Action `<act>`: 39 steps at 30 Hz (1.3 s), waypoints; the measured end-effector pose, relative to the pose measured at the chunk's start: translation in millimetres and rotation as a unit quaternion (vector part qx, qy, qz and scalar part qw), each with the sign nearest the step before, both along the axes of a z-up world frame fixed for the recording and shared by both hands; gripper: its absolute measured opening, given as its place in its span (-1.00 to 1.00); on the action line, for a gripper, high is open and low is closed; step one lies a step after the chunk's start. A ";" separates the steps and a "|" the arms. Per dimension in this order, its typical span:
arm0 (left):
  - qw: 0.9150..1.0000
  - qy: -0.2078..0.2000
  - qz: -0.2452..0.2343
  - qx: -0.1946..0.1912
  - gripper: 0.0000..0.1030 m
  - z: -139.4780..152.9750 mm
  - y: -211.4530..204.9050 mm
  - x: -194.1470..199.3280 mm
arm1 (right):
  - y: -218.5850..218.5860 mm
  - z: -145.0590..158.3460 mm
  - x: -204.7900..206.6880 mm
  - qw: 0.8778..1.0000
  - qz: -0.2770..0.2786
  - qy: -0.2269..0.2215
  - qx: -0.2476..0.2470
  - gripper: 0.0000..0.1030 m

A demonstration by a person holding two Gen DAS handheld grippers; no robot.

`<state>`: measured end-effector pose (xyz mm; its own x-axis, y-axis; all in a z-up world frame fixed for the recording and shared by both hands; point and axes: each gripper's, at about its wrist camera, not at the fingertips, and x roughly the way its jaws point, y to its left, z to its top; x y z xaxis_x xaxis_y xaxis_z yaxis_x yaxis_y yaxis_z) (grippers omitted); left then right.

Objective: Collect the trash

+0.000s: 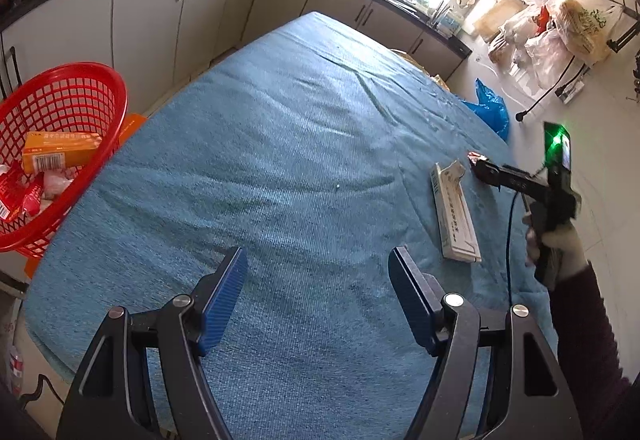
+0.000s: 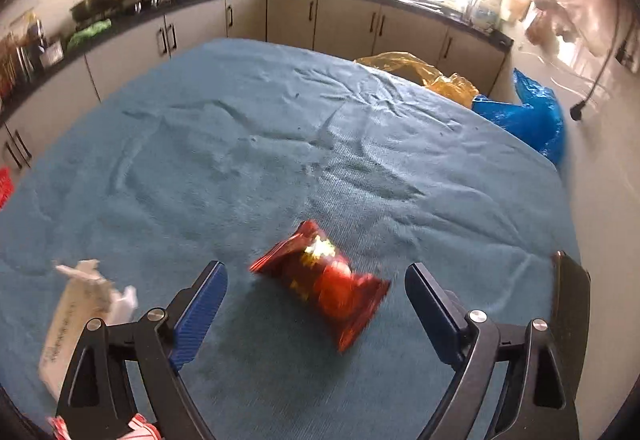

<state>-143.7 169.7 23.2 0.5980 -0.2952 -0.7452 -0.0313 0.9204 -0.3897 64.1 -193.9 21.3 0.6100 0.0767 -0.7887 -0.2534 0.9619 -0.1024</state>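
Note:
A red snack wrapper (image 2: 324, 282) lies on the blue cloth, between and just ahead of my right gripper's (image 2: 316, 286) open fingers. A torn white carton (image 2: 76, 316) lies left of it; it also shows in the left wrist view (image 1: 454, 213). My left gripper (image 1: 318, 268) is open and empty over bare cloth. A red basket (image 1: 60, 143) at the table's left edge holds an orange box (image 1: 60, 151) and other wrappers. The right gripper shows from the side in the left wrist view (image 1: 484, 167), with the wrapper's edge (image 1: 474, 156) at its tip.
The table is covered by a blue cloth (image 1: 280, 143). Kitchen cabinets (image 1: 192, 11) run behind it. A blue bag (image 2: 528, 111) and a yellow bag (image 2: 420, 71) sit off the far right edge. A red-white scrap (image 2: 136, 426) lies at the near edge.

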 end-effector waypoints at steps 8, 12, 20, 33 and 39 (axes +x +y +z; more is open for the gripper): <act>1.000 -0.005 -0.012 0.015 0.41 3.8 -11.6 4.4 | -12.2 -18.5 4.0 0.997 -0.026 0.024 0.067 -0.03; 0.999 -0.013 -0.029 0.013 0.54 7.5 -23.0 7.0 | -23.3 -12.9 -16.1 0.990 -0.044 0.047 0.127 -0.23; 0.997 -0.009 -0.078 0.006 0.58 5.8 -57.9 21.0 | -31.2 -10.3 -81.4 0.968 -0.071 0.051 0.234 -0.23; 0.991 0.014 -0.120 0.065 0.60 -1.5 -142.9 85.3 | -49.4 -20.0 -92.3 0.952 -0.110 0.022 0.283 -0.20; 0.986 0.024 -0.125 0.104 0.60 -15.3 -174.7 107.8 | -54.4 -22.4 -92.9 0.949 -0.121 0.023 0.292 -0.19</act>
<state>-35.9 -5.0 7.9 0.4884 -0.2677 -0.8305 0.1939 0.9613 -0.1959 -28.8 -248.2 -1.1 0.6307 0.3714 -0.6814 -0.0098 0.8818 0.4716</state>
